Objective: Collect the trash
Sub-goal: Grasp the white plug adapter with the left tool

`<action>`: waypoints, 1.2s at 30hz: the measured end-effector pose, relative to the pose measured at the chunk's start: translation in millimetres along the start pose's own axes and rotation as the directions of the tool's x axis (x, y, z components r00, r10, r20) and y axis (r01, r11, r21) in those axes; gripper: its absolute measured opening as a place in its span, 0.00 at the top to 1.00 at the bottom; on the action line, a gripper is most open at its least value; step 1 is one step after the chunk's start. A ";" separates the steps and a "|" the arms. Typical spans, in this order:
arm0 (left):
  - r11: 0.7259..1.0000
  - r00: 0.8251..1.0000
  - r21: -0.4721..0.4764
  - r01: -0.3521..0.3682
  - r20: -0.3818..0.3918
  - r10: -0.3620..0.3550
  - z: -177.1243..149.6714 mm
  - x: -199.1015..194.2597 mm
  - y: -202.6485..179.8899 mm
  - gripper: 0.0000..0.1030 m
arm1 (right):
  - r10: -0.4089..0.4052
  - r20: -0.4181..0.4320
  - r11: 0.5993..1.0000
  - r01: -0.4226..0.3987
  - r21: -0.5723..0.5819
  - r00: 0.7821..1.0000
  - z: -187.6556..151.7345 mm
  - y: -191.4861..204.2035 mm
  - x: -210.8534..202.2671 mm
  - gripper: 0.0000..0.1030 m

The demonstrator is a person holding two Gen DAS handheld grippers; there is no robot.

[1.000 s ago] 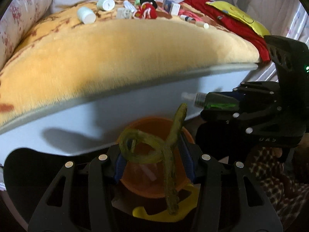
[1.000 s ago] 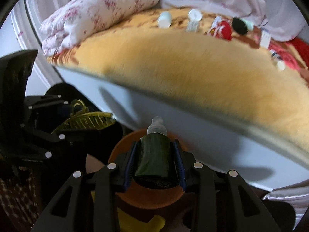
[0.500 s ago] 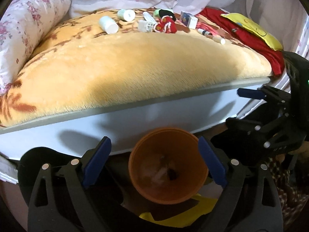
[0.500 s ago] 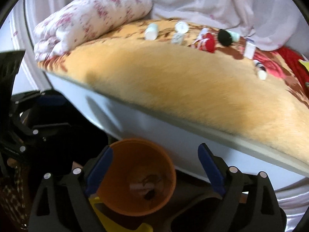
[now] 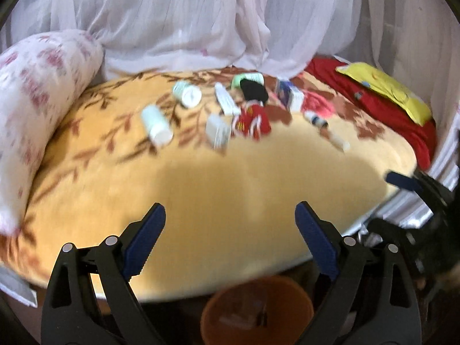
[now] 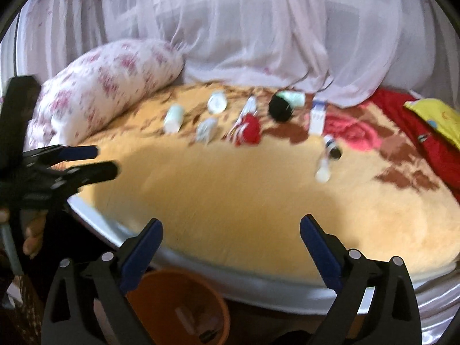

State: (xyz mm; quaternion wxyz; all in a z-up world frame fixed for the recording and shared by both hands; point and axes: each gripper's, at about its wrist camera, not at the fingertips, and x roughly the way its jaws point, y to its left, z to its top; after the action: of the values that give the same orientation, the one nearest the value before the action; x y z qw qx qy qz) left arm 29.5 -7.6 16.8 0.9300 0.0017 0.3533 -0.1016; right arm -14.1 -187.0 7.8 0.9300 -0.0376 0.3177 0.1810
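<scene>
Now both the left gripper and right gripper hang level, jaws spread wide and empty, over the blanket edge above the orange bin.

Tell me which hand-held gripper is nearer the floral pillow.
Left. The left hand-held gripper is beside the floral pillow at the bed's left end; the right hand-held gripper is farther along the bed edge.

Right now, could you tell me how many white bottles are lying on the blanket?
2. One bottle lies nearest the pillow; the other lies just behind it, its round end facing us. Blur may hide more among the other clutter.
</scene>
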 end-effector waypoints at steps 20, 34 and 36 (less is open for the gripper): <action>0.978 0.963 -0.091 -0.189 -0.209 0.167 80.2 163.1 22.5 0.49 | -0.055 0.093 0.997 0.050 0.057 0.994 8.5 -34.2 -6.9 0.06; 0.985 0.985 -0.153 -0.076 -0.167 0.050 60.3 128.1 33.6 0.77 | -0.031 0.064 0.999 0.028 0.039 0.997 45.5 -25.2 28.3 0.06; 0.987 0.988 -0.148 -0.065 -0.149 0.043 51.5 110.4 32.9 0.77 | -0.022 0.058 0.999 0.020 0.041 0.998 60.1 -24.6 42.4 0.06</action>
State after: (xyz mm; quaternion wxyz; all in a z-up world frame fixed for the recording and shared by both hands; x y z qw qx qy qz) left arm 150.2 0.0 -19.4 0.9016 -0.0524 0.4266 -0.0485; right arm 60.5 -185.6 28.9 0.9414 -0.0167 0.2934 0.1656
